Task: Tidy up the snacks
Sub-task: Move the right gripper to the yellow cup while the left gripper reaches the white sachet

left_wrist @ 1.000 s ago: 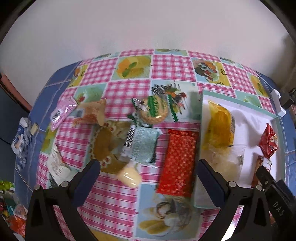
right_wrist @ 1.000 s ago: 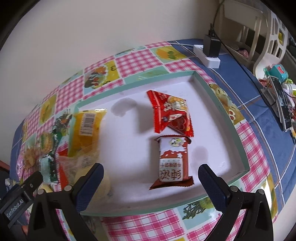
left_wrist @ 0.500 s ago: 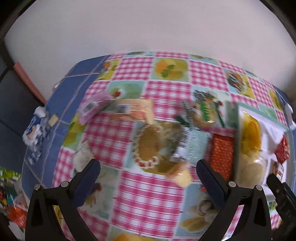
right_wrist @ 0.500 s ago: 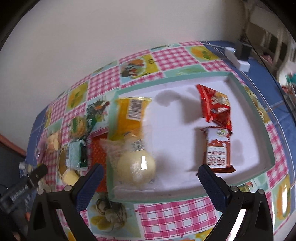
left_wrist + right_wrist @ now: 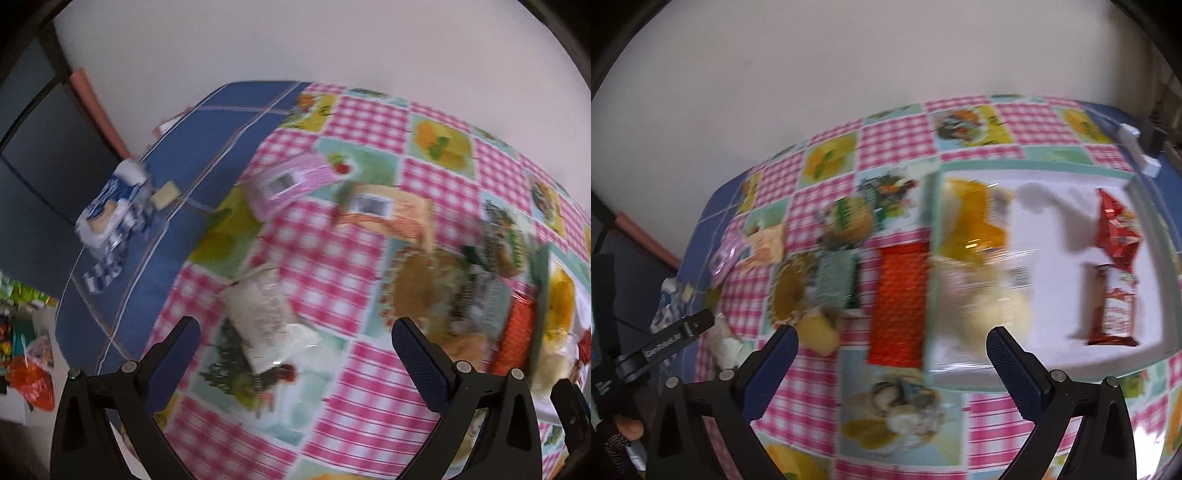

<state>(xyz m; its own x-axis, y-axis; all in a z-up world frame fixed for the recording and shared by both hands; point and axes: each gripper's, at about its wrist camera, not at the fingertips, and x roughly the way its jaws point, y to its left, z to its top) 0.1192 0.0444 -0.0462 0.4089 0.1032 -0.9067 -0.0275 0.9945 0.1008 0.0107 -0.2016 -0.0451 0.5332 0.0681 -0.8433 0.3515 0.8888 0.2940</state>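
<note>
Left gripper [image 5: 295, 350] has swung left off the red packet [image 5: 901, 302], jaws wide and empty, now lined up on the white packet [image 5: 269, 325] lying loose on the tablecloth [image 5: 369, 398]. Right gripper [image 5: 892, 360] is also wide and empty beside the tray [image 5: 1145, 373]. White packet is likely the next pick.

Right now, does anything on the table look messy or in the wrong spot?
Yes. Several snacks lie scattered outside the tray: a long red packet right beside its left wall, a silver-green one, a pink one and a white one. Nothing looks spilled or torn, though the pictures are blurry.
</note>
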